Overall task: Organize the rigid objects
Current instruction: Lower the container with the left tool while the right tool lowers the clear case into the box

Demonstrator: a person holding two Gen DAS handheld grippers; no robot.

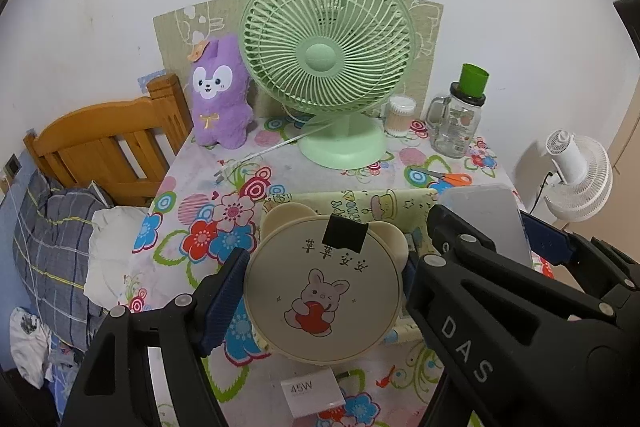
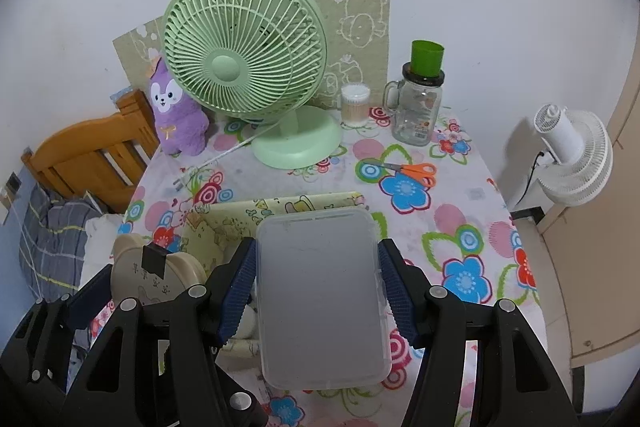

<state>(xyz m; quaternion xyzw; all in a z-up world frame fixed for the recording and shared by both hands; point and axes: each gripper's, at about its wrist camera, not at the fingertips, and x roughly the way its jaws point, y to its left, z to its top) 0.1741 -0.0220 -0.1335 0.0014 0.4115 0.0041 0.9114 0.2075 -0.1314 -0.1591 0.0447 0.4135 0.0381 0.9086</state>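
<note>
My left gripper [image 1: 320, 291] is shut on a round cream box with bear ears and a rabbit picture [image 1: 324, 287], held above a yellow patterned storage bin [image 1: 360, 201] on the flowered table. My right gripper [image 2: 318, 291] is shut on a frosted clear plastic box [image 2: 320, 295], held over the same bin [image 2: 224, 227]. The cream box [image 2: 154, 275] shows at the lower left of the right wrist view. The plastic box [image 1: 488, 215] shows at the right of the left wrist view.
At the back of the table [image 1: 192, 179] stand a green fan [image 1: 328, 67], a purple plush [image 1: 220, 95], a cotton swab jar [image 1: 400, 115] and a glass mug with a green cup [image 1: 460, 115]. Orange scissors [image 1: 448, 177] lie nearby. A 45W box [image 1: 312, 391] lies in front. A bed [image 1: 100, 147] stands left, a white fan [image 1: 576, 175] right.
</note>
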